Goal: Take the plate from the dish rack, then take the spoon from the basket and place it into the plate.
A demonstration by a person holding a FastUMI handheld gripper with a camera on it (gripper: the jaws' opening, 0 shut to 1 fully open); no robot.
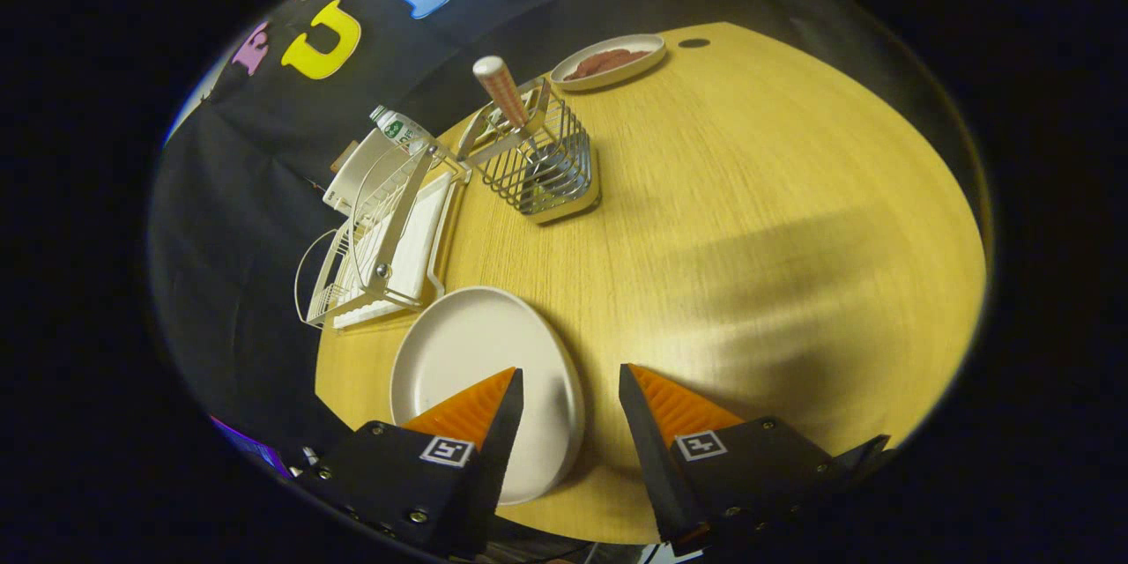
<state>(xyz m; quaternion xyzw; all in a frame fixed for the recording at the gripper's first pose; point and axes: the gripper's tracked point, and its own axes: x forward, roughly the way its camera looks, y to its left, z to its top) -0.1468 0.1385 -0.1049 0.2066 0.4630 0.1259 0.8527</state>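
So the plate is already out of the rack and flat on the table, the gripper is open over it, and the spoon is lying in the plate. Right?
Not quite: the spoon is not in the plate. The gripper view shows it standing in the wire basket, handle up. The rest holds: the plate lies flat on the table beside the dish rack, and the gripper is open over it.

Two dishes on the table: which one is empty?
The plain cream plate under the open gripper, beside the white dish rack; the oval dish beyond the wire basket holds something reddish-brown.

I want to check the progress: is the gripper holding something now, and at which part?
Nothing is held. The gripper is open, its fingers apart above the rim of the white plate, which lies flat on the table.
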